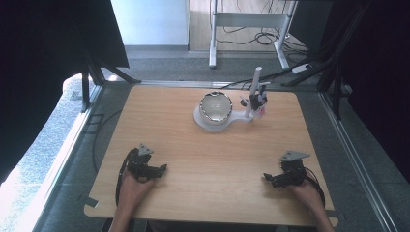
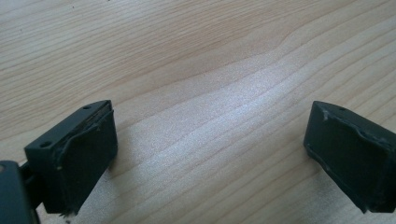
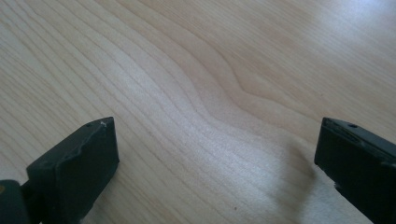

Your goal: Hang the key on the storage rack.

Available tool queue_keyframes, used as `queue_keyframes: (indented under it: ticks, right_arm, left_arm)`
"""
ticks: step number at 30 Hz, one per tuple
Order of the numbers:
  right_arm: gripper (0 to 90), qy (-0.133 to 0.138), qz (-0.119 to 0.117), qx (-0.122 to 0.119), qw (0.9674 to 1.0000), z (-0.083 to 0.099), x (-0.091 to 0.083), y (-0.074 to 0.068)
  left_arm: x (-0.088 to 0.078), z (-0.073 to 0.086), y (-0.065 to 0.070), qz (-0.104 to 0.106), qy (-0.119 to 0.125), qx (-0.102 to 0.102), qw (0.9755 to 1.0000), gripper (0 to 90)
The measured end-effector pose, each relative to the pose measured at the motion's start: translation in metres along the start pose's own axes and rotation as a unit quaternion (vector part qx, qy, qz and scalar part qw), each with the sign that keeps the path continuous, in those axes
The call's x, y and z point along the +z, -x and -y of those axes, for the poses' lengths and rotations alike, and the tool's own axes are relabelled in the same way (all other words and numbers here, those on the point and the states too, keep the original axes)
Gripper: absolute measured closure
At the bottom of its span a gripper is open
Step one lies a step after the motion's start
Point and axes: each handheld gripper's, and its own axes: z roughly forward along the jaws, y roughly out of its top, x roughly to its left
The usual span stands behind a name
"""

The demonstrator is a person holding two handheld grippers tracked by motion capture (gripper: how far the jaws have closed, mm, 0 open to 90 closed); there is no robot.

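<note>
Near the counter's (image 1: 193,159) front edge my left claw (image 1: 162,169) and right claw (image 1: 267,179) rest released, empty. Bowl (image 1: 216,107) sits on white stand (image 1: 241,116) at far side, well apart. Start step, I judge; next, reach forward to bowl.

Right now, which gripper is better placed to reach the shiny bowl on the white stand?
Marginally the right gripper: the bowl sits right of centre. The left gripper is about as far; both are open and empty.
</note>
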Motion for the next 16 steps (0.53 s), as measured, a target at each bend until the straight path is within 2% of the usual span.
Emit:
queue_keyframes:
  ticks: [4, 8, 16]
  right_arm:
    - [0.0, 0.015, -0.006, 0.014, 0.9998, 0.0048, 0.0019, 0.0]
    - [0.0, 0.01, -0.011, 0.018, 0.9997, 0.0048, 0.0022, 0.0004]
    - [0.0, 0.011, -0.003, 0.026, 0.9996, 0.0052, 0.0023, -0.0017]
  left_arm:
    - [0.0, 0.0, 0.0, 0.0, 0.0, 0.0, 1.0, 2.7]
    - [0.0, 0.0, 0.0, 0.0, 0.0, 0.0, 1.0, 2.7]
    - [0.0001, 0.0001, 0.0002, 0.0, 0.0, 0.0, 1.0, 2.7]
